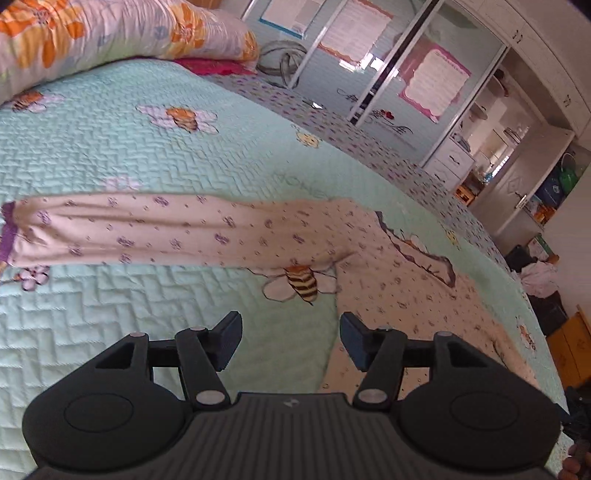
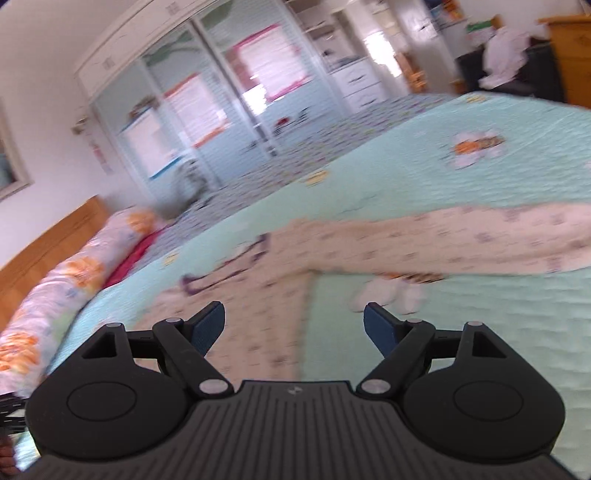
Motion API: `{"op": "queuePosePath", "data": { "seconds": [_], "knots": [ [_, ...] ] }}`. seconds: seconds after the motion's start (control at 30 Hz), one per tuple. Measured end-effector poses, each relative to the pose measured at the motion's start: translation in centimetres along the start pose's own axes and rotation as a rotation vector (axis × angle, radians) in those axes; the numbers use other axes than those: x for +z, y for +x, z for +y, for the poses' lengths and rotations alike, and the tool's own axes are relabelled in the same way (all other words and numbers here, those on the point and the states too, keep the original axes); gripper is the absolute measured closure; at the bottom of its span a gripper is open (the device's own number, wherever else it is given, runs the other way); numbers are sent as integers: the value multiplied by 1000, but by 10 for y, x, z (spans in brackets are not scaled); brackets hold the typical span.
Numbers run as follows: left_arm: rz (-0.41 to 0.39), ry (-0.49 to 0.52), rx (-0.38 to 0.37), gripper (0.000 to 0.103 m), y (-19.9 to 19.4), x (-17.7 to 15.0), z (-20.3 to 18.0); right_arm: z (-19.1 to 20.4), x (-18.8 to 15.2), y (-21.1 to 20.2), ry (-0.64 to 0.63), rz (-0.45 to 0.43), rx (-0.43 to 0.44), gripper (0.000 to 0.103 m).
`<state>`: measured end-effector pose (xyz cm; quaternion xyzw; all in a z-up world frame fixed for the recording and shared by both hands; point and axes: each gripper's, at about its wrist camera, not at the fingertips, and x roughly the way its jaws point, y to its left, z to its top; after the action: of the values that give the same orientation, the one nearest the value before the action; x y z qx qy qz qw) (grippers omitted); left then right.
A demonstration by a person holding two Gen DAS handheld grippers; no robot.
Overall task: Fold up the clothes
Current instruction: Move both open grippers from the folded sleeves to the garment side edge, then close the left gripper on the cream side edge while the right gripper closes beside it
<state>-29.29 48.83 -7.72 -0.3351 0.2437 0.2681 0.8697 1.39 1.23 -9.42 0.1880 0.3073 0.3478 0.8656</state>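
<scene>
A cream garment with small purple flowers [image 1: 229, 230] lies spread flat on the mint quilted bedspread [image 1: 110, 155]. One long part stretches left to a purple cuff [image 1: 8, 230]; another part runs down to the right. My left gripper [image 1: 291, 341] hovers open above the bedspread, right where the two parts meet, with nothing between its fingers. In the blurred right wrist view the same garment [image 2: 424, 240] lies ahead, with purple trim [image 2: 221, 269] at its left. My right gripper [image 2: 294, 330] is open and empty above the garment's lower part.
A floral duvet roll [image 1: 110, 33] and a red cloth [image 1: 218, 66] lie at the bed's head, beside a wooden headboard [image 2: 44, 247]. A mirrored sliding wardrobe [image 1: 388, 74], white drawers [image 1: 452, 162] and a pile of clothes [image 1: 541, 278] stand beyond the bed.
</scene>
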Motion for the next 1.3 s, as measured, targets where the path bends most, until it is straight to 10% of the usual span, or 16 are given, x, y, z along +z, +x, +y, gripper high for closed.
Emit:
{"op": "queuePosePath", "data": {
  "seconds": [0.23,0.57,1.0,1.13,1.3],
  "knots": [
    [186,73,36,42,47,-14,-12,-22,-25,41,208,158,36,21],
    [274,28,93,41,-20,-51,42,-58,-65,-33,378,295,118,21],
    [459,-229,-121,42,-16,-69,59,-73,-110,-87,597,368,195,21],
    [467,-310,-143,102,-14,-82,65,-77,-118,-93,639,350,205,21],
    [406,-358,-145,102,-30,-101,63,-79,-122,-95,658,342,211,21]
  ]
}}
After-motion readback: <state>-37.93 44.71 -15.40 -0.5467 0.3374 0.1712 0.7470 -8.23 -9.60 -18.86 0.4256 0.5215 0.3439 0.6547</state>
